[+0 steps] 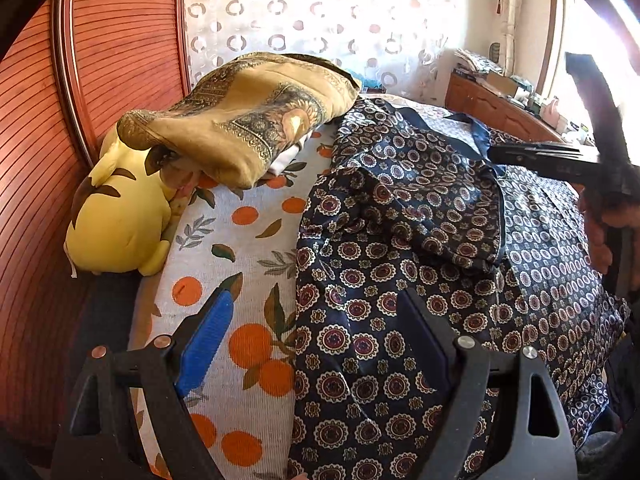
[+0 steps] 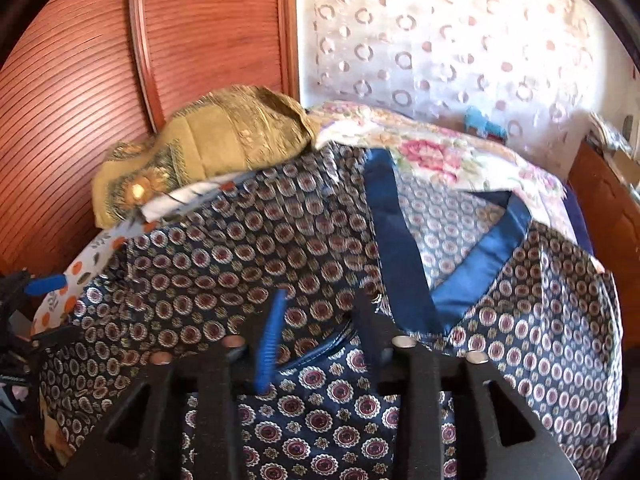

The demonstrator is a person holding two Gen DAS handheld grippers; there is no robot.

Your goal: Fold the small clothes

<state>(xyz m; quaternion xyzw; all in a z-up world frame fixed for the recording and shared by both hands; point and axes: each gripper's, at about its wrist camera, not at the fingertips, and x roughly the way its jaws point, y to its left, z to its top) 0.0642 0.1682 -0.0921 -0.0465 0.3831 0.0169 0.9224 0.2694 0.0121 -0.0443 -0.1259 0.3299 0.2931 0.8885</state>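
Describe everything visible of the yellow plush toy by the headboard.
The yellow plush toy is soft, pale yellow with dark brown markings. It lies on its side at the bed's edge, against the ribbed wooden headboard. A folded mustard patterned cloth drapes over its upper end, hiding that part. It rests on the orange-print sheet; neither gripper touches it.

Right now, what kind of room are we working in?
Most likely a bedroom: an orange-print bedsheet on a bed, a yellow plush toy against the reddish slatted wooden panel, and a ring-patterned sheer curtain behind.
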